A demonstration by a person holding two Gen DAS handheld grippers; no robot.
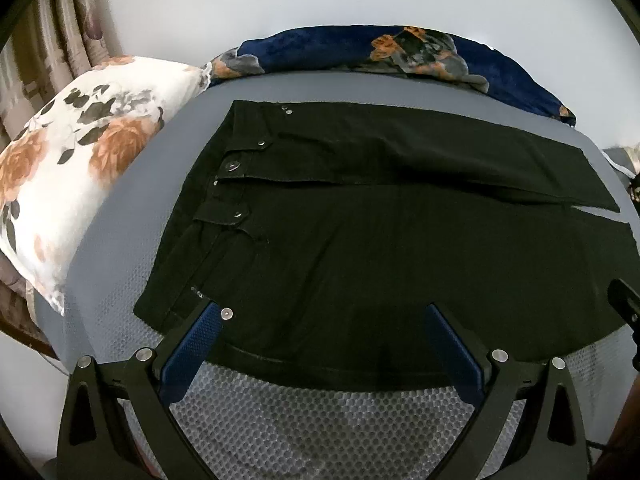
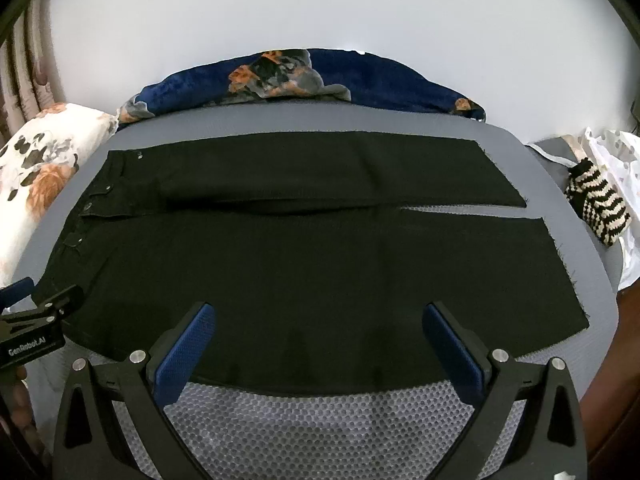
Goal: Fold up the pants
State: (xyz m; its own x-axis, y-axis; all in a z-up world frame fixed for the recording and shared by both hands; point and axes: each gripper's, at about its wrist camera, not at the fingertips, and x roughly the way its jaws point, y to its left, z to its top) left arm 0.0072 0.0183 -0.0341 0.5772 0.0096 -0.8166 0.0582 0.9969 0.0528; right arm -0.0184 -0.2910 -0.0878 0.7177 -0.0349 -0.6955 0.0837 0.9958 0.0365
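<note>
Black pants [image 1: 360,216] lie flat on a grey mesh bed surface [image 1: 320,420], waistband to the left, legs running right, a narrow gap between the leg ends. They also show in the right wrist view [image 2: 320,260]. My left gripper [image 1: 324,312] is open and empty, hovering over the near edge by the waistband end. My right gripper [image 2: 320,312] is open and empty over the near edge of the front leg. The left gripper's body shows at the left edge of the right wrist view [image 2: 32,320]; the right gripper's tip shows at the right edge of the left wrist view [image 1: 624,300].
A floral white pillow [image 1: 76,160] lies left of the pants. A dark blue floral blanket [image 1: 380,52] is bunched behind them against a white wall. A striped knit item [image 2: 600,208] and white cloth [image 2: 616,160] lie at the right. Curtains [image 1: 60,28] hang at far left.
</note>
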